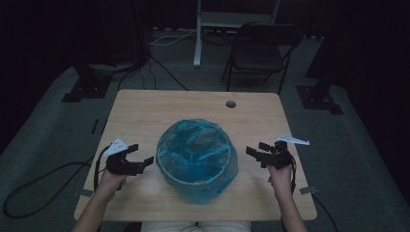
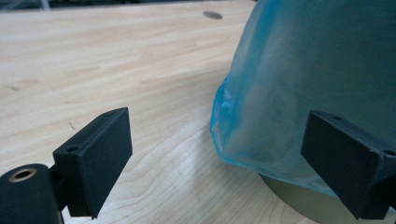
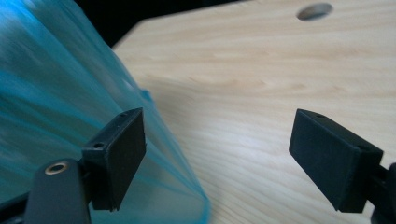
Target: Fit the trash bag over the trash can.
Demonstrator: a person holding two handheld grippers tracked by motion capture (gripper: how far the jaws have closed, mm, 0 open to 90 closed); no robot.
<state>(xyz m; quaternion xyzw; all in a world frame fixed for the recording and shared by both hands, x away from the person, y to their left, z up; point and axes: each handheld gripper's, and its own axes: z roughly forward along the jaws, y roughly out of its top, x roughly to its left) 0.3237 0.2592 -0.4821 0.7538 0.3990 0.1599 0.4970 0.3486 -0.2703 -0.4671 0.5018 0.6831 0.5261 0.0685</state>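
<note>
A bin (image 1: 198, 166) lined w/ a blue plastic bag (image 1: 196, 145) is standing near the middle of the wooden table (image 1: 145, 111), a bit toward the person's edge. The bag's rim is folding over the bin's mouth and draping down its outside wall.

The left gripper (image 1: 140, 157) is hovering at about 9 o'clock from the bin, just beside it, w/ its jaws standing wide apart and nothing between them. In the left gripper view the bag (image 2: 299, 84) is hanging at 1 o'clock, its lower hem (image 2: 243, 161) ending above the bin's grey base (image 2: 299, 205) (no pad is pressing on the plastic). The left gripper (image 2: 215, 158) is pointing along the tabletop.

The right gripper (image 1: 256, 150) is sitting at about 3 o'clock from the bin, near it but apart, jaws also spread wide and empty. In the right gripper view the bag (image 3: 60, 84) is showing at 9 to 10 o'clock, behind the near pad; bare table lies between the pads of the right gripper (image 3: 217, 154).

A round hole (image 1: 231, 104) is sitting in the table at 12 o'clock, well apart from the bin.
</note>
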